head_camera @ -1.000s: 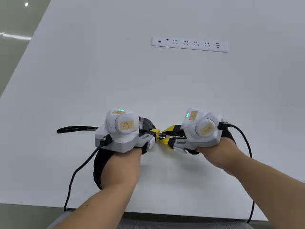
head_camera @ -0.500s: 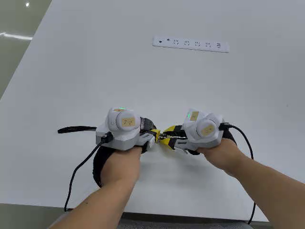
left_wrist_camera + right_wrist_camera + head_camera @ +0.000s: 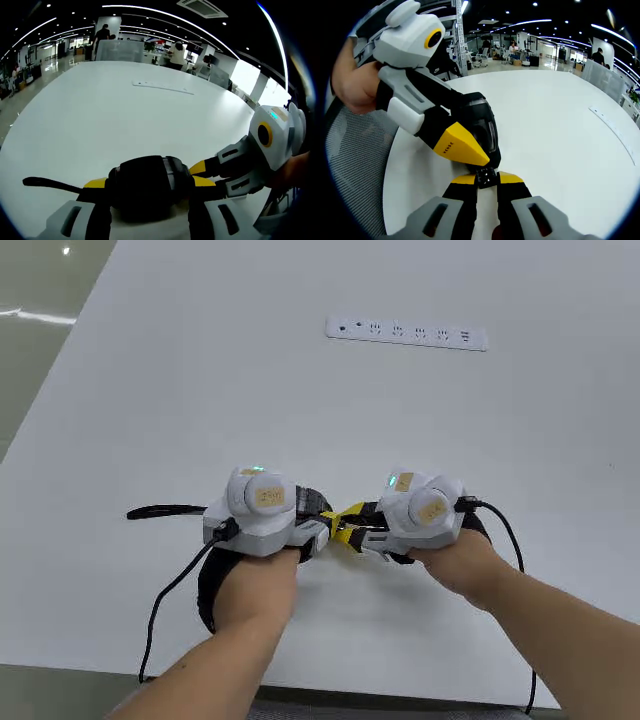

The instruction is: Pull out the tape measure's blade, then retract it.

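Surface: broad and white; a white power strip lies far back on it, well apart from the work.
Arms: both forearms reach in from the near edge. The left hand and right hand sit low over the surface, turned inward so the two claws face each other tip to tip.
Left claw: jaws spread about the tape measure, clamping its black case from both sides.
Right claw: jaws pinched narrow on the blade's end, a small dark piece at the case's mouth.
Tape measure place: between the two claws, near the surface's front edge.
Strap: black, trailing left along the surface.
Hard to make out: from the head view the claw bodies cover most of the case. How much blade is out cannot be told, nor whether the case touches the surface.
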